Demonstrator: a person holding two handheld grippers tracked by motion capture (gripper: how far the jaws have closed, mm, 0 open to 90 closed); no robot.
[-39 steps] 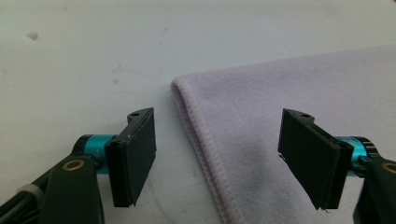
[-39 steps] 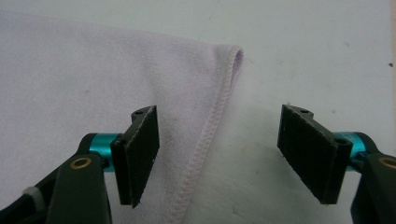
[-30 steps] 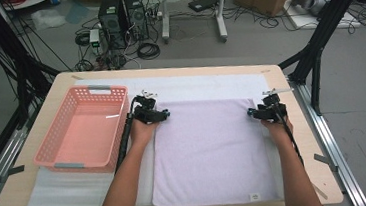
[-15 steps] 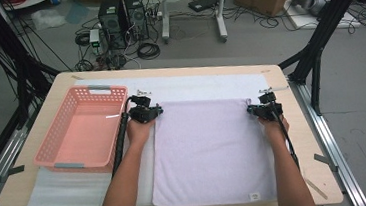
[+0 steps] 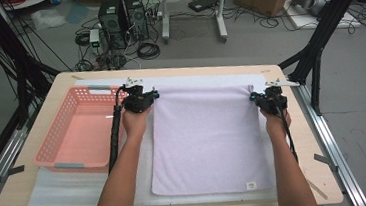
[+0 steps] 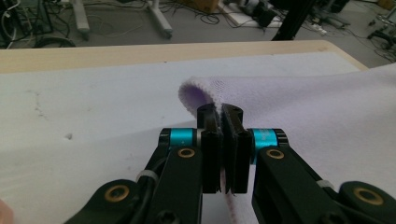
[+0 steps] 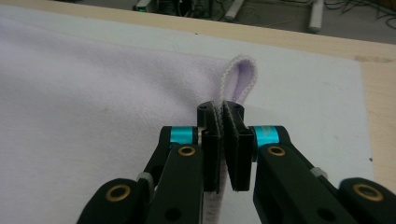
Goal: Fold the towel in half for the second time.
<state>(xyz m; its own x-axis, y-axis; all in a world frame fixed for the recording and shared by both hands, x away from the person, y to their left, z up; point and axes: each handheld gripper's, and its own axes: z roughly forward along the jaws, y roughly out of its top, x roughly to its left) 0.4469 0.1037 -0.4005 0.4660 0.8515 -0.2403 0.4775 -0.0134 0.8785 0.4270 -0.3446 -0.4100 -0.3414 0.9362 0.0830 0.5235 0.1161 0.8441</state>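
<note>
Two grippers are pinching the far corners of one lilac towel (image 5: pixel 209 141), which is lying flat on a white mat (image 5: pixel 78 190) on the table (image 5: pixel 23 190). Along the far edge, the left gripper (image 5: pixel 154 95) is clamping the towel's far left corner, and the right gripper (image 5: pixel 252 97) is clamping its far right corner, so the cloth is stretching between them and running back toward the person. In the left gripper view, the jaws of the left gripper (image 6: pixel 223 112) are pressing together on the hem, with a small loop of towel (image 6: pixel 327 107) bulging up just beyond the tips and to their left, while the rest of the cloth is spreading away to the right. In the right gripper view, the right gripper (image 7: pixel 223 108) is likewise closing tight on the hem, with a narrow upright loop of towel (image 7: pixel 93 102) standing just past the tips and the main sheet lying to the left. Just left of the left hand (image 5: pixel 135 122), a pink basket (image 5: pixel 54 144) is sitting on the table, apart from the towel. Near the person, the towel's front edge is resting flat, with a small label at its right corner.
</note>
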